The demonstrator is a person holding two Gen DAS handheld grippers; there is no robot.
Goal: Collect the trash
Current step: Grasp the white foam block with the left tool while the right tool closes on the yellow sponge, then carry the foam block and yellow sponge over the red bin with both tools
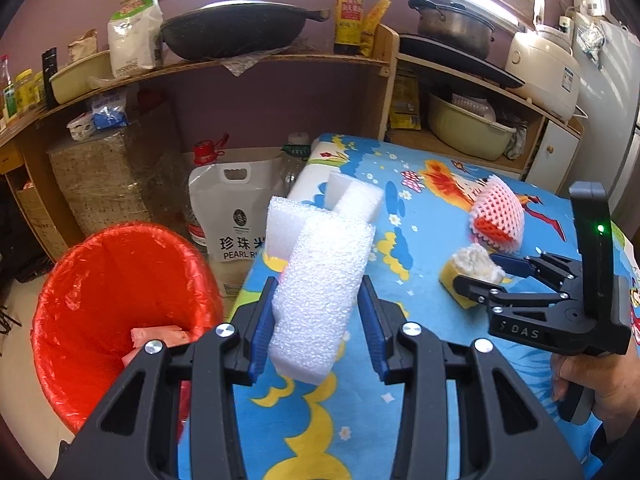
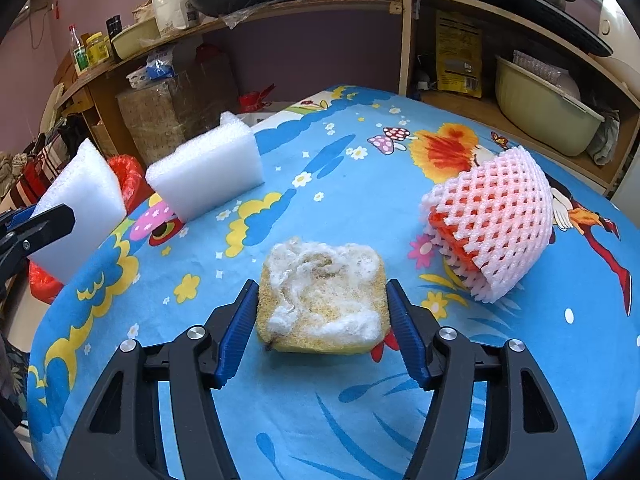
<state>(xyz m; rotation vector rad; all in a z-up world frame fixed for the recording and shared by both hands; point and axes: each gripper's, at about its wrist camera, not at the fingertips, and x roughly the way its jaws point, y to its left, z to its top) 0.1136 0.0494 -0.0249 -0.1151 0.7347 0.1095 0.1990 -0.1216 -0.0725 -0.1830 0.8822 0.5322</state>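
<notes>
My left tool [image 1: 316,312] clamps a white foam block [image 1: 320,280] at frame centre, right of the red bin [image 1: 116,300]. My right tool [image 2: 322,332] pinches the worn sponge [image 2: 322,300] lightly; it may slip.

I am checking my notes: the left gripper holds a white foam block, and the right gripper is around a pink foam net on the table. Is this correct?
One detail is wrong. The right gripper is around the yellow sponge, not the pink foam net, which lies apart; the right wrist view shows it. The left gripper does hold the white foam block.
</notes>
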